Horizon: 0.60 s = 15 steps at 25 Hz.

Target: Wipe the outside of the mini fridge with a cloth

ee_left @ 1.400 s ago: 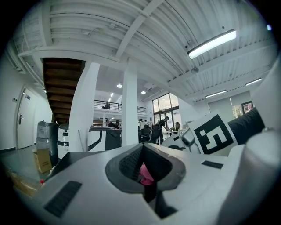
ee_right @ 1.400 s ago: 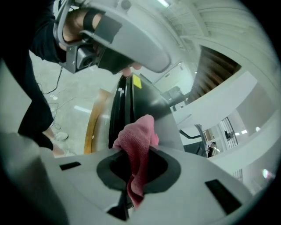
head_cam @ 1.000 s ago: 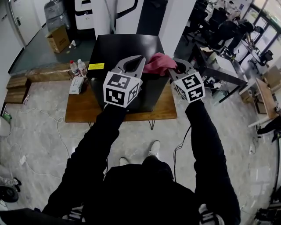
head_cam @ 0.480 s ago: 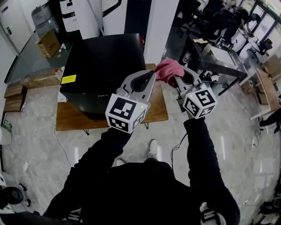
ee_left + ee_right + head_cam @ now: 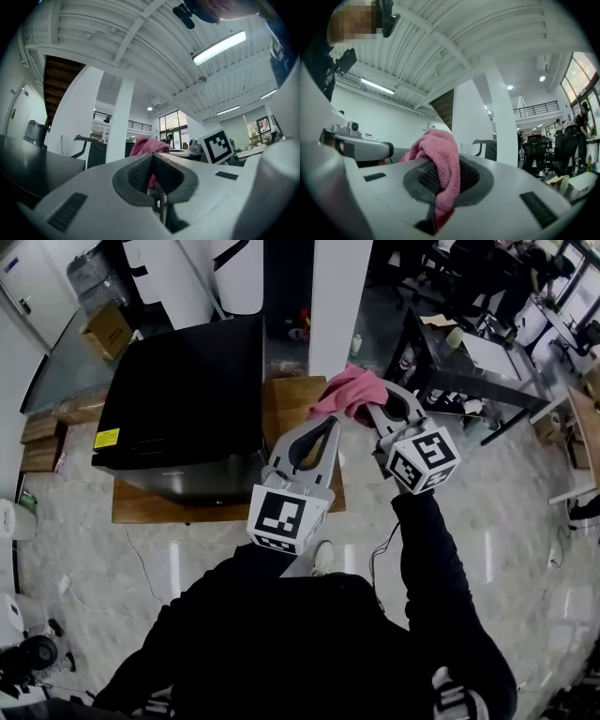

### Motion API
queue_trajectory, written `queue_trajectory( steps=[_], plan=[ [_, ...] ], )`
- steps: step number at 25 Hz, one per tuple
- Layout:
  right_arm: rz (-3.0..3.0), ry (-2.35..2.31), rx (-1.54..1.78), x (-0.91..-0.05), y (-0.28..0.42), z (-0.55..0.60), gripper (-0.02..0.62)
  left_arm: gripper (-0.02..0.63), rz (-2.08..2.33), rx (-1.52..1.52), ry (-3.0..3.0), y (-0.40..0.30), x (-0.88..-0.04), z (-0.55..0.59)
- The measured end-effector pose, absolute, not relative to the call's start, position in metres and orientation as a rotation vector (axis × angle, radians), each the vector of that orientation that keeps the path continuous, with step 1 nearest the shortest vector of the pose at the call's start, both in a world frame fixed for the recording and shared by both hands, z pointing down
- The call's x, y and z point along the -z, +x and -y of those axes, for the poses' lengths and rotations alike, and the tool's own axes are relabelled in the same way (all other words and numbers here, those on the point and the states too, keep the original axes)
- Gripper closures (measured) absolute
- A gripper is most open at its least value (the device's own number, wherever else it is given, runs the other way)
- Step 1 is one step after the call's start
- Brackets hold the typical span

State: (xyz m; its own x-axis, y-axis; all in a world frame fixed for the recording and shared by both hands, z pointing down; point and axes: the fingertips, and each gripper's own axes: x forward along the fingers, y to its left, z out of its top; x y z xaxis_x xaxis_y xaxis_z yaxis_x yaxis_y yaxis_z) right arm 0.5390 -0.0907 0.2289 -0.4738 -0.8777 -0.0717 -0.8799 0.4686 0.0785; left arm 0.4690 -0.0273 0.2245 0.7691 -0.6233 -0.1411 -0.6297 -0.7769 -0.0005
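From the head view, we look down on the black mini fridge standing on a low wooden table. The fridge sits further left in the picture than half a second ago. Our right gripper stays clenched on the pink cloth. A second ago the cloth lay against the fridge's top edge; now it is held clear of the fridge, over the table's far right corner. Our left gripper has its jaws pressed together with nothing between them. It has shifted off the fridge to its right side, just beside the cloth.
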Motion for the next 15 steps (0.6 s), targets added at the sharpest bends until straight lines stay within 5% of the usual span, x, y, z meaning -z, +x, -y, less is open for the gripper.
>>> queue_trajectory(
  steps=[15],
  plan=[
    [-2.822, -1.526, -0.155, -0.334, 0.535, 0.277, 0.561, 0.600, -1.411, -0.175, -2.880, 0.491, -0.339, 0.118]
  ],
)
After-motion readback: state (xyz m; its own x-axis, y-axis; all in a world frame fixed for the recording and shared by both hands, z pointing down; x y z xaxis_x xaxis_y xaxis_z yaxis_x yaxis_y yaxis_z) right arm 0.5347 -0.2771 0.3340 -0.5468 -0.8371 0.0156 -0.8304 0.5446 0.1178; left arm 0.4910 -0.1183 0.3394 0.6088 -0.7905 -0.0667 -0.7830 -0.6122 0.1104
